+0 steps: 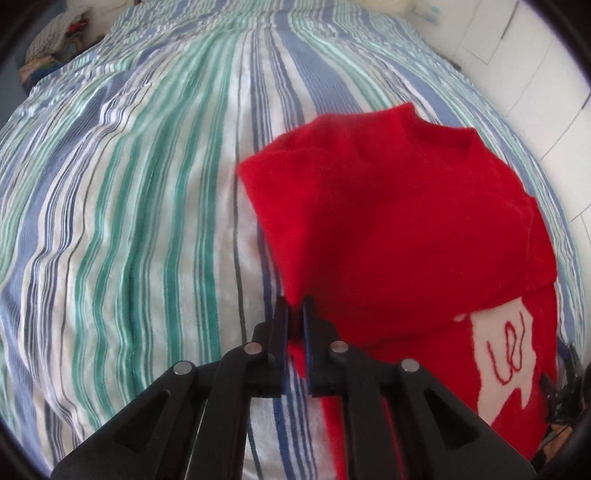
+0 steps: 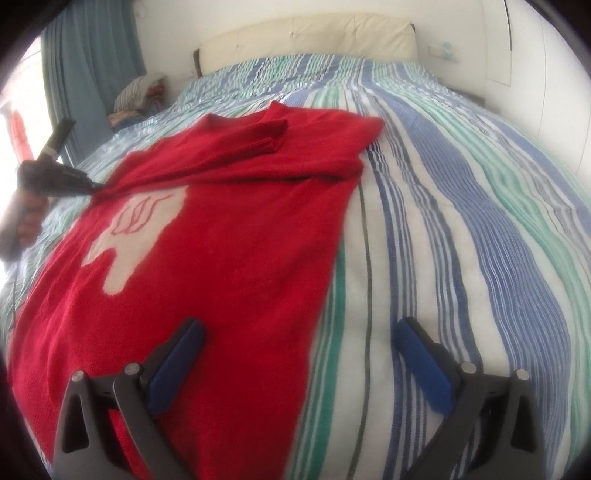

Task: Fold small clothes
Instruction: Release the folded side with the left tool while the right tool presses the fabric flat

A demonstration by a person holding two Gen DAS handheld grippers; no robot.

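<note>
The left claw (image 1: 294, 306) points steeply down at the bed (image 1: 129, 221), its jaws drawn narrow and pinching the left edge of the red sweater (image 1: 388, 221). In the right wrist view the same left claw (image 2: 96, 187) enters from nine o'clock, carried by a hand (image 2: 27, 221) wrapped round its grip, with its tip on the sweater's (image 2: 207, 258) edge near the folded-over sleeve (image 2: 221, 147). The right claw (image 2: 301, 336) hovers tilted downward with its jaws standing wide and nothing between the pads; its left finger (image 2: 177, 363) lies over the sweater's lower hem area, its right finger over bare striped bedding (image 2: 461, 221). The sweater lies flat on the bed with a pale motif (image 2: 136, 229) facing up, the neckline toward twelve o'clock near the headboard (image 2: 306, 33). Open bedding extends broadly from one to five o'clock of the garment. A pile of clothes (image 2: 136, 96) sits at eleven o'clock, well apart, beside a curtain (image 2: 88, 55).
</note>
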